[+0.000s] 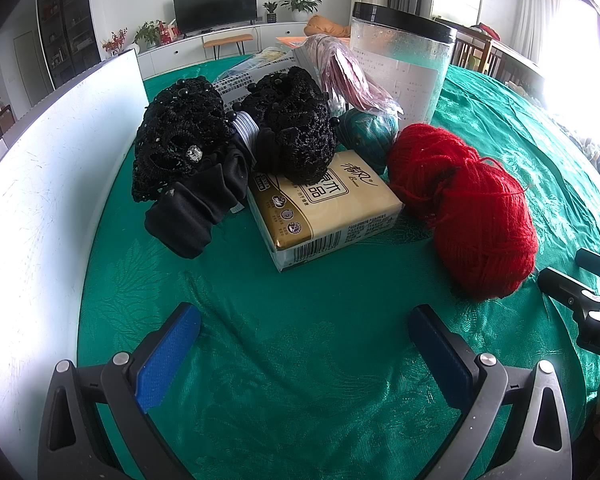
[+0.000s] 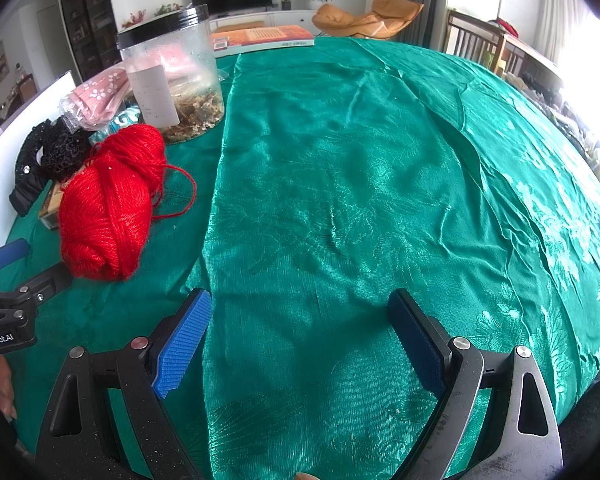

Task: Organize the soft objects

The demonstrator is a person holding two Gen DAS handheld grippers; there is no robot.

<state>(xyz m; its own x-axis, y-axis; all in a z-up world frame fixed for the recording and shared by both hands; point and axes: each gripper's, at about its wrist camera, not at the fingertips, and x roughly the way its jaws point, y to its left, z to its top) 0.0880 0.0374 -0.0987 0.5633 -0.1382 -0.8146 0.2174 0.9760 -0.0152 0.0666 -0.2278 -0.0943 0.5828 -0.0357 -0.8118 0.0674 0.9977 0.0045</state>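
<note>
I hold a two-finger gripper in each hand above a table under a green tablecloth (image 2: 360,168). My left gripper (image 1: 304,340) has its blue fingers spread wide apart with nothing between them. My right gripper (image 2: 300,332) is spread the same way, also empty, over bare cloth.

The soft things sit in a cluster ahead of my left gripper. Nearest, ahead and to its right, is one ball of red yarn (image 1: 468,208). Straight ahead lies one pack of tissues (image 1: 324,208). Two black lacy hair pieces (image 1: 236,132) rest behind and partly on the pack, with one black folded cloth (image 1: 198,208) to the left. One teal bundle (image 1: 370,134), one plastic-wrapped pink item (image 1: 348,76) and one clear jar with a black lid (image 1: 404,64) stand farther back. A white board (image 1: 40,200) runs along the left.

I judge nothing is sorted yet. To begin well, I should centre the yarn between the fingers and squeeze gently, watching its loose strand.
</note>
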